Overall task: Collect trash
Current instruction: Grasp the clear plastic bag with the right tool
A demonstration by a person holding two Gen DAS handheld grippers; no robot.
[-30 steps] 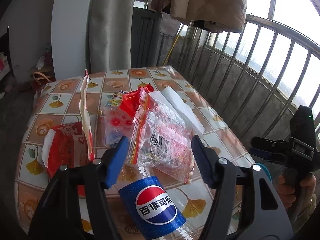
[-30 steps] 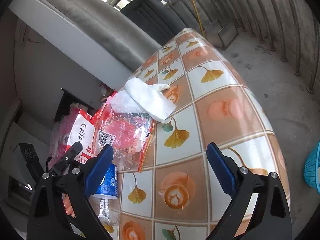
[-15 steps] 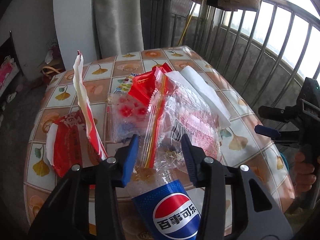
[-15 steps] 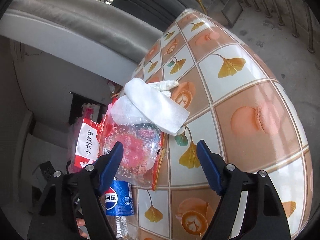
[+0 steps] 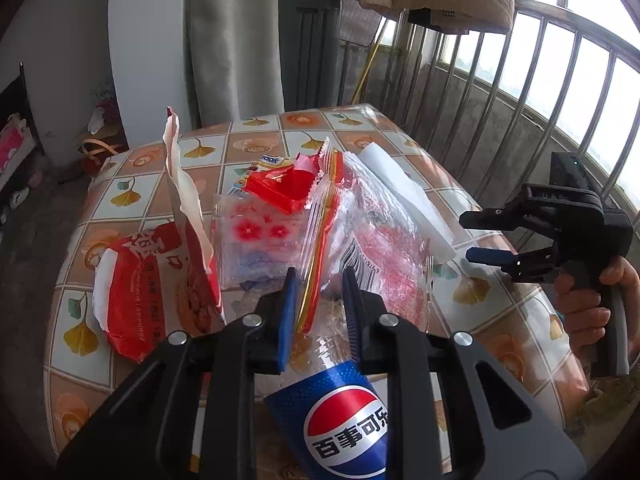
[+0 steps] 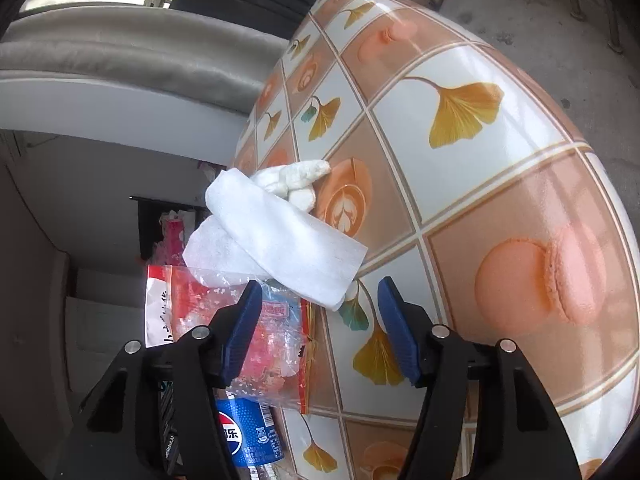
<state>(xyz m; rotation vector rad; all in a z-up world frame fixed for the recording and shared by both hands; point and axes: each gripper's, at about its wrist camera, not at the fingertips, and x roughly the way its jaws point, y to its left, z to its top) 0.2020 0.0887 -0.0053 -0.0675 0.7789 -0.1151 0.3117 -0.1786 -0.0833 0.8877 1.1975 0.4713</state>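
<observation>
Left hand-held gripper [image 5: 318,308] narrowed around bottle [image 5: 340,408] neck.

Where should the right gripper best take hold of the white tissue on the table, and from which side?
Probably at the free lower corner of the white tissue, coming from the right gripper's near side. That flat flap overhangs toward the open fingers, while its other end lies on the clear plastic bag.

Crumpled wrappers [image 5: 372,240], a white tissue [image 6: 280,240] and a Pepsi bottle [image 5: 344,420] lie heaped together.
</observation>
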